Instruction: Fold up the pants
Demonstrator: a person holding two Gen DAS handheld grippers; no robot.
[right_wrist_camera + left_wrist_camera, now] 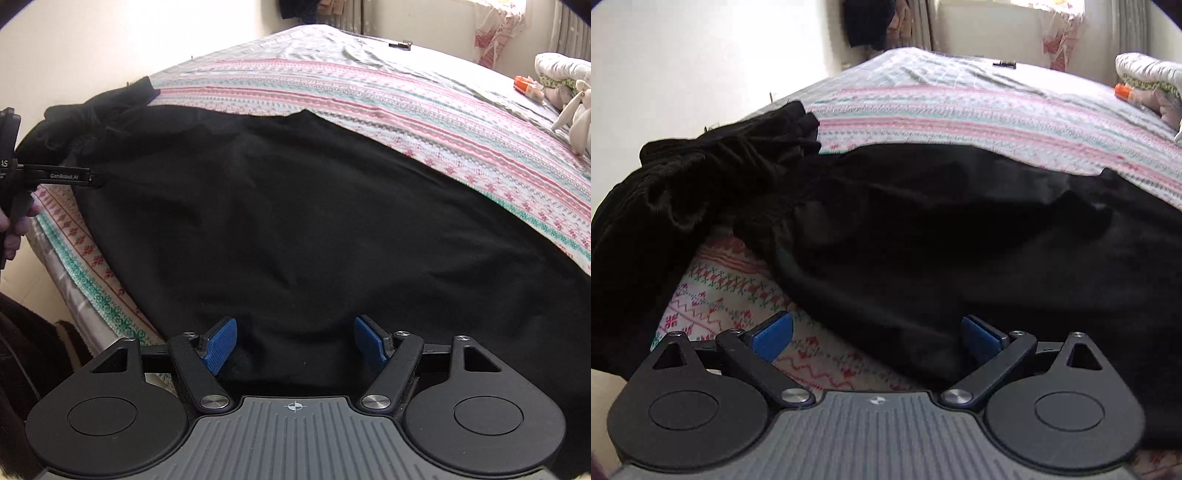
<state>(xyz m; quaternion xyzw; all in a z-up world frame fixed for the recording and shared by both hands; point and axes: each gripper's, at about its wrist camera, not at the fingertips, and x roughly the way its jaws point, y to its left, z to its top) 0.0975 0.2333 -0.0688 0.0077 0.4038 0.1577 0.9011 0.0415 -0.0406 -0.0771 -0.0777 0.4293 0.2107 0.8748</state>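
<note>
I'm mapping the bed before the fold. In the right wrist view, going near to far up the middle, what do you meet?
Right gripper with blue-padded jaws open → black pants spread flat → pink-and-teal patterned bedspread → small dark object at the bed's far edge → pale wall.

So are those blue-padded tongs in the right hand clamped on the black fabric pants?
No: the right gripper has its blue pads spread apart above the black pants, pinching nothing.

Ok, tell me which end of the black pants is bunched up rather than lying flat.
The far-left end, by the bed's wall-side edge: it is gathered into ridged folds. The rest of the pants lies spread smooth toward the right.
</note>
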